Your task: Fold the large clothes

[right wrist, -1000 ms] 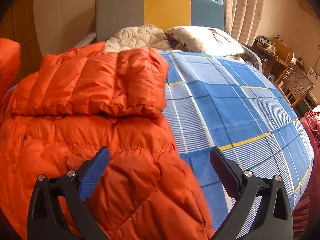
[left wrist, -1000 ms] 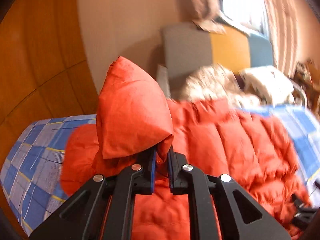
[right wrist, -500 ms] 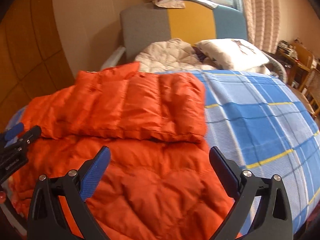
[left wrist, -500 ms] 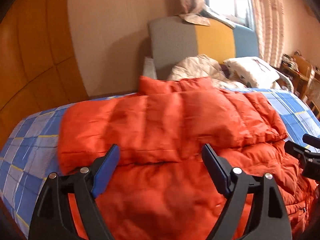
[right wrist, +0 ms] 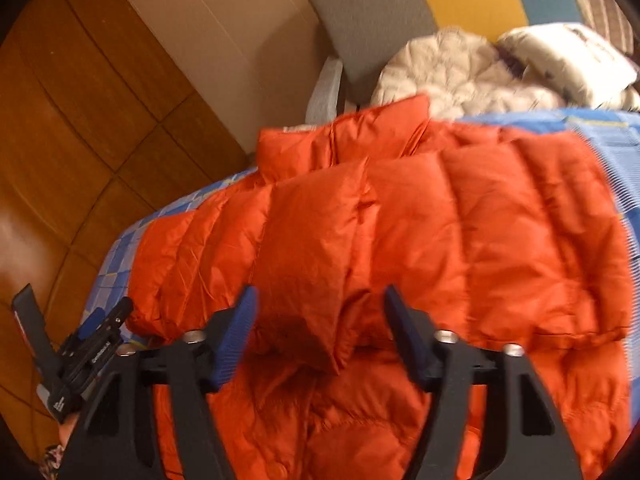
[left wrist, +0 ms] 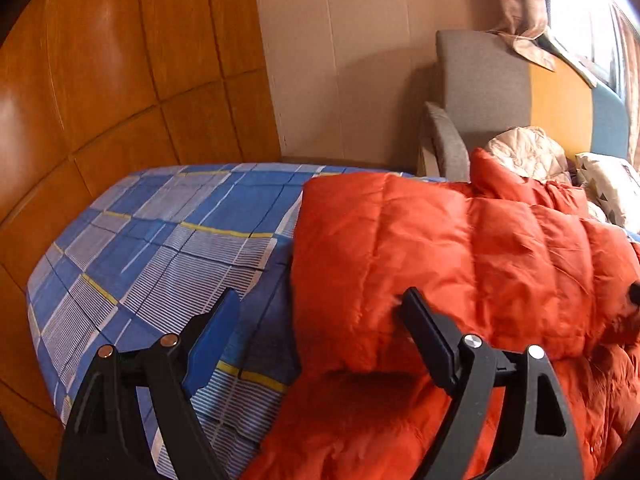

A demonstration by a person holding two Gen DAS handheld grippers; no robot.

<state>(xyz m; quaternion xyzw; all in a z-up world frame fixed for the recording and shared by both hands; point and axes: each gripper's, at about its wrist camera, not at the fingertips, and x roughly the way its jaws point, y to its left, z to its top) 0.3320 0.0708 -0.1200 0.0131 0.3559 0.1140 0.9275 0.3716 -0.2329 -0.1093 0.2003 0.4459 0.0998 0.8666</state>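
A puffy orange down jacket (left wrist: 460, 248) lies spread on the bed, with a sleeve (right wrist: 316, 240) folded across its body. My left gripper (left wrist: 320, 320) is open at the jacket's left edge. Its left finger is over the bare sheet and its right finger (left wrist: 424, 332) rests against the orange fabric. In the right wrist view it (right wrist: 92, 336) shows at the lower left. My right gripper (right wrist: 320, 320) hovers over the middle of the jacket. Its jaws are closing, with the end of the folded sleeve between them, and the pads do not visibly pinch it.
A blue plaid sheet (left wrist: 168, 240) covers the bed. At the head stand a grey, yellow and blue headboard (right wrist: 400, 4), a beige quilted garment (right wrist: 452, 68) and a pillow (right wrist: 568, 60). Wooden wall panels (left wrist: 100, 80) run close along the left side.
My left gripper let go of the raised orange sleeve, opened and moved left to the jacket's edge. The sleeve now lies flat. My right gripper swung left over the jacket and its jaws narrowed.
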